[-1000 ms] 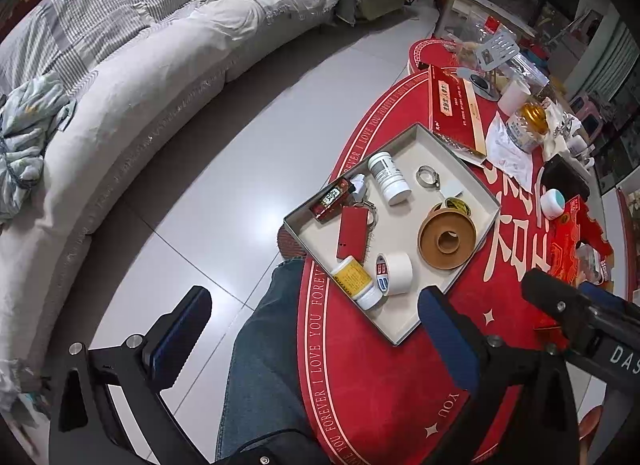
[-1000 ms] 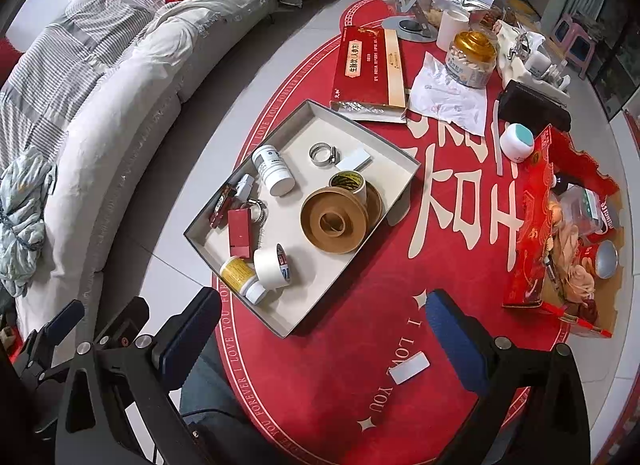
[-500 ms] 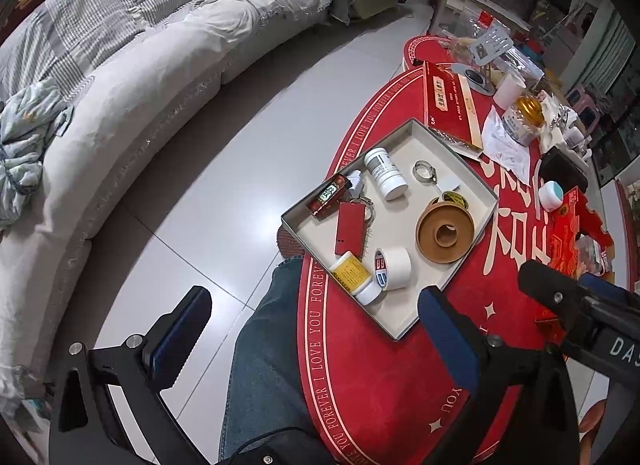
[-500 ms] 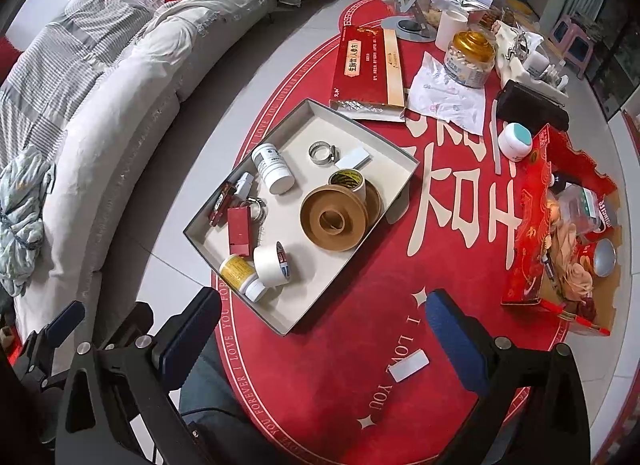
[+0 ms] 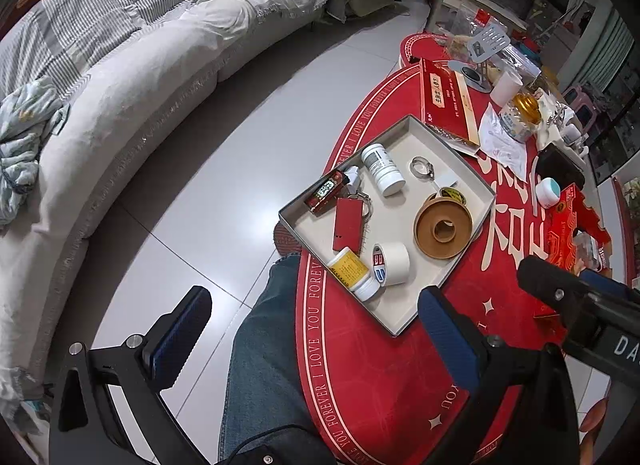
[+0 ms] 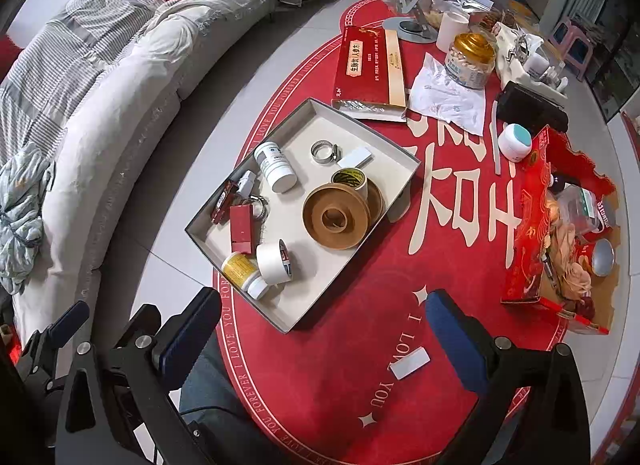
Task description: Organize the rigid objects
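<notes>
A shallow grey tray [image 6: 400,153] [image 5: 472,173] lies on the red oval table. It holds a brown tape roll [image 6: 335,216] [image 5: 443,228], a white tape roll [image 6: 273,262] [image 5: 394,264], a yellow-labelled jar [image 6: 242,270] [image 5: 352,272], a white pill bottle [image 6: 276,167] [image 5: 382,170], a red flat case [image 6: 241,228] [image 5: 348,224], a metal hose clamp [image 6: 325,151] and a small white block [image 6: 354,156]. A second white block [image 6: 410,363] lies loose on the table near me. My left gripper [image 5: 314,339] and right gripper [image 6: 322,331] hover open and empty, short of the tray.
A red carton [image 6: 370,65], a gold-lidded jar [image 6: 470,57], a black pouch [image 6: 532,107], a small white pot [image 6: 516,141] and an open red gift box [image 6: 560,233] crowd the table's far and right side. A grey sofa [image 5: 120,85] curves at left. A person's jeans-clad leg [image 5: 264,365] sits below.
The left wrist view has drifted slightly, so the tray sits a little higher and further right in it. The right gripper view barely changed. Both grippers stayed open.
</notes>
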Demonstrator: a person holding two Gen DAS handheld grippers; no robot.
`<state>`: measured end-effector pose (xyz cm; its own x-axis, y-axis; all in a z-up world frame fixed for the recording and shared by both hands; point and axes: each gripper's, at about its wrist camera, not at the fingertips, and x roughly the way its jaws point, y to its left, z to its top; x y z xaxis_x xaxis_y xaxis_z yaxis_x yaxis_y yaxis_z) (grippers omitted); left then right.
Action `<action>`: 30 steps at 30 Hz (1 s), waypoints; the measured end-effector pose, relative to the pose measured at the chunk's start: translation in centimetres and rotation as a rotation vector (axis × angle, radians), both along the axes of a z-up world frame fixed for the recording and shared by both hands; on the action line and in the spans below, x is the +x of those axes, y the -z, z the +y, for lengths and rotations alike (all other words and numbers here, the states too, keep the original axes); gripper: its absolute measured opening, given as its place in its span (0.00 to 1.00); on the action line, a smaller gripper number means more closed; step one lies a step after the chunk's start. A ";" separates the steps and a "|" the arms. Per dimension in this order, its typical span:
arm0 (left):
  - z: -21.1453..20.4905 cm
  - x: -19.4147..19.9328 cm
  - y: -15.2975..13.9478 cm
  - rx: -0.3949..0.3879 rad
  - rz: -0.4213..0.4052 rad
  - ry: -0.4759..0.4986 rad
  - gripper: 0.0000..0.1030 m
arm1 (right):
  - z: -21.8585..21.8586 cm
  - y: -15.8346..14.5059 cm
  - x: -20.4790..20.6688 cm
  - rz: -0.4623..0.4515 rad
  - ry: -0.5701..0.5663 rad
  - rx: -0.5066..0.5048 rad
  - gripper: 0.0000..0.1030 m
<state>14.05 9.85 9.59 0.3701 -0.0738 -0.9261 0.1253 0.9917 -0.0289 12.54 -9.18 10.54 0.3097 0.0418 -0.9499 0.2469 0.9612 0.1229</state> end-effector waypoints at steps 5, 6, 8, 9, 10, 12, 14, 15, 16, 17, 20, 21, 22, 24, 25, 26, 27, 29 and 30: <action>0.2 -0.1 0.1 -0.004 0.004 -0.006 1.00 | 0.3 -0.1 0.0 -0.001 -0.006 -0.005 1.00; 0.2 -0.1 0.1 -0.003 0.003 -0.006 1.00 | 0.4 -0.2 -0.1 -0.001 -0.007 -0.006 1.00; 0.2 -0.1 0.1 0.001 -0.001 -0.009 1.00 | 0.4 -0.2 -0.1 -0.002 -0.010 -0.008 1.00; 0.2 -0.2 0.1 0.003 -0.003 -0.009 1.00 | 0.5 -0.3 -0.1 -0.003 -0.011 -0.009 1.00; 0.3 -0.2 0.1 0.002 -0.004 -0.008 1.00 | 0.6 -0.3 -0.1 -0.004 -0.012 -0.009 1.00; 0.3 -0.3 0.0 0.001 -0.004 -0.004 1.00 | 0.7 -0.4 -0.1 -0.005 -0.013 -0.006 1.00; 0.3 -0.4 -0.1 0.000 -0.006 -0.002 1.00 | 0.8 -0.6 -0.2 -0.007 -0.015 -0.008 1.00; 0.3 -0.4 -0.2 -0.001 -0.007 -0.002 1.00 | 0.9 -0.7 -0.2 -0.009 -0.016 -0.009 1.00; 0.3 -0.4 -0.3 -0.001 -0.009 -0.001 1.00 | 0.9 -0.7 -0.2 -0.011 -0.017 -0.009 1.00; 0.3 -0.4 -0.3 -0.001 -0.010 0.000 1.00 | 0.9 -0.8 -0.3 -0.014 -0.017 -0.009 1.00; 0.2 -0.5 -0.3 0.004 -0.013 0.001 1.00 | 0.9 -0.9 -0.3 -0.015 -0.020 -0.004 1.00; 0.2 -0.5 -0.3 0.007 -0.015 0.001 1.00 | 1.0 -0.9 -0.3 -0.015 -0.020 0.001 1.00; 0.2 -0.5 -0.3 0.007 -0.013 0.003 1.00 | 1.0 -0.9 -0.3 -0.016 -0.021 0.003 1.00; 0.2 -0.4 -0.2 0.002 -0.004 0.004 1.00 | 1.0 -0.9 -0.3 -0.016 -0.022 0.000 1.00; 0.2 -0.3 0.0 -0.001 0.004 0.003 1.00 | 1.1 -0.9 -0.3 -0.015 -0.024 -0.002 1.00; 0.3 -0.2 0.0 -0.003 0.010 0.003 1.00 | 1.2 -0.9 -0.2 -0.013 -0.028 -0.002 1.00; 0.3 -0.2 0.1 -0.004 0.014 0.002 1.00 | 1.3 -0.9 -0.1 -0.012 -0.030 -0.004 1.00; 0.4 -0.1 0.3 -0.004 0.017 -0.003 1.00 | 1.5 -1.0 0.0 -0.014 -0.037 -0.007 1.00; 0.4 -0.1 0.3 -0.003 0.015 -0.005 1.00 | 1.7 -1.1 0.0 -0.015 -0.043 -0.009 1.00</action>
